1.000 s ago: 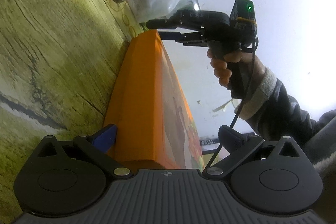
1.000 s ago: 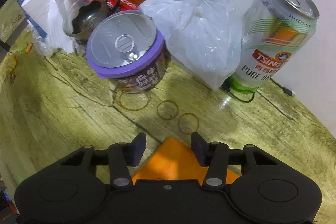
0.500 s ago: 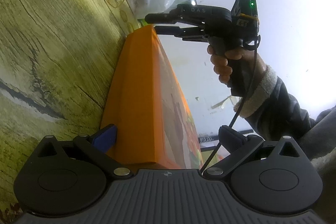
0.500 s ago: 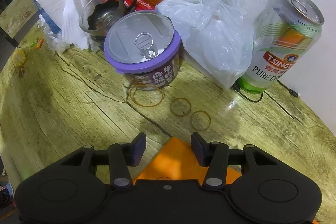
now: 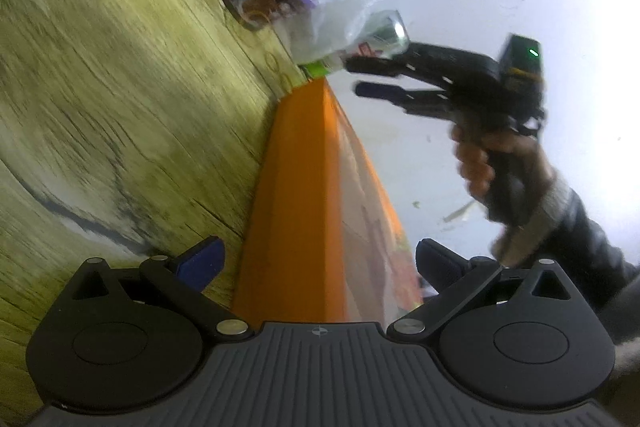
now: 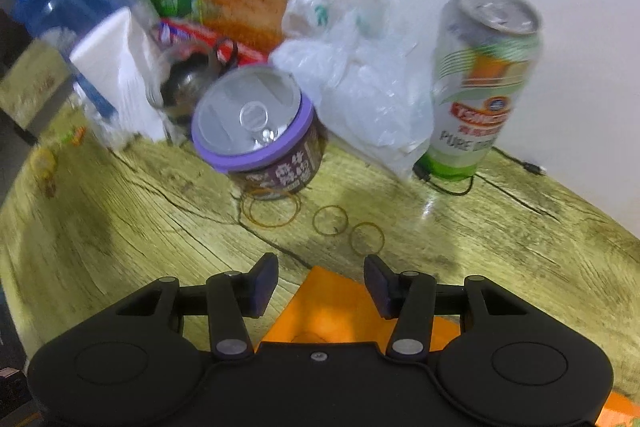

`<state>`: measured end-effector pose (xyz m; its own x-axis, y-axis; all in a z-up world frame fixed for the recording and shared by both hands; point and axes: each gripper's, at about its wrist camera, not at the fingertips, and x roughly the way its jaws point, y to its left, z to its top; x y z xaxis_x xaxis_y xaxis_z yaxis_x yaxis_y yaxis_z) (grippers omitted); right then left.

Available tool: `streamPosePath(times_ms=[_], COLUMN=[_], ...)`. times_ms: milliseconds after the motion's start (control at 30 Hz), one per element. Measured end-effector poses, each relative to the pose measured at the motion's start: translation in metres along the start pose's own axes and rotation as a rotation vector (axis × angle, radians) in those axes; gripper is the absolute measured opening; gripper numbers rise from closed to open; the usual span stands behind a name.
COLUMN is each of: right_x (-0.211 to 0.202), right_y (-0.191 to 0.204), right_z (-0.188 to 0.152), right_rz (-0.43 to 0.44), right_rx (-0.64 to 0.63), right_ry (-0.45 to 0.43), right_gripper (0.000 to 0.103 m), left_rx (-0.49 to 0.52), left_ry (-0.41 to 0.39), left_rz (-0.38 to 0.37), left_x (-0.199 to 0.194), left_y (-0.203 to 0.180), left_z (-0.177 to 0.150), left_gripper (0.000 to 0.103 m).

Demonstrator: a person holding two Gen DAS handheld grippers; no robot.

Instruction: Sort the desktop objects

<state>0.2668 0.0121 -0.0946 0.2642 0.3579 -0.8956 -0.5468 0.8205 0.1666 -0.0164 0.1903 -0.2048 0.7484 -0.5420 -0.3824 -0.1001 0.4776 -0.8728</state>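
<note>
Box [image 5: 308,195], orange, lies on the wooden table [image 5: 100,87], its near end between the left gripper [image 5: 316,261]'s spread fingers — neither pad touches it. Right gripper [image 5: 360,79] hangs above the box's far corner, jaws parted with nothing between them; from its own camera that corner [image 6: 332,303] sits below the gap. Beyond: three rubber bands [image 6: 330,221], a purple-rimmed tin [image 6: 260,131], a plastic bag [image 6: 360,87], a beer can [image 6: 480,87] by the wall.
</note>
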Motion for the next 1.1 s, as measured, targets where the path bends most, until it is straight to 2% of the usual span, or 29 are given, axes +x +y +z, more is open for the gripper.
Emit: streamPosePath(times_ms=[200, 367, 433, 567, 667, 700, 833, 933, 1000, 1100], right_x=[-0.059, -0.126, -0.150, -0.185, -0.190, -0.188, -0.175, -0.158, -0.147, -0.133], right_y=[-0.023, -0.062, -0.077, -0.105, -0.128, -0.135, -0.161, -0.175, -0.181, -0.190], right_z=[-0.032, -0.079, -0.100, -0.144, -0.169, -0.176, -0.193, -0.194, -0.192, -0.186], right_rz=[0.008, -0.049, -0.092, -0.198, -0.262, -0.274, -0.299, -0.295, -0.296, -0.295], right_rx=[0.098, 0.218, 0.236, 0.206, 0.194, 0.199, 0.221, 0.230, 0.224, 0.232], right_ry=[-0.115, -0.237, -0.274, -0.312, -0.300, -0.292, -0.297, -0.320, -0.328, -0.336], right_gripper=[0.048, 0.049, 0.061, 0.067, 0.068, 0.068, 0.067, 0.066, 0.060, 0.060], left_rx=[0.145, 0.238, 0.263, 0.384, 0.513, 0.530, 0.547, 0.547, 0.553, 0.578], left_ry=[0.005, 0.000, 0.007, 0.005, -0.005, -0.010, -0.022, -0.036, -0.044, -0.049], left_rz=[0.101, 0.193, 0.255, 0.407, 0.513, 0.524, 0.570, 0.604, 0.622, 0.634], left_x=[0.001, 0.020, 0.031, 0.054, 0.079, 0.087, 0.120, 0.137, 0.147, 0.158], left_y=[-0.044, -0.078, -0.090, -0.117, -0.139, -0.145, -0.155, -0.156, -0.157, -0.159], left_z=[0.019, 0.025, 0.025, 0.017, 0.012, 0.012, 0.025, 0.038, 0.045, 0.051], left_gripper=[0.102, 0.102, 0.102, 0.102, 0.102, 0.102, 0.101, 0.100, 0.099, 0.098])
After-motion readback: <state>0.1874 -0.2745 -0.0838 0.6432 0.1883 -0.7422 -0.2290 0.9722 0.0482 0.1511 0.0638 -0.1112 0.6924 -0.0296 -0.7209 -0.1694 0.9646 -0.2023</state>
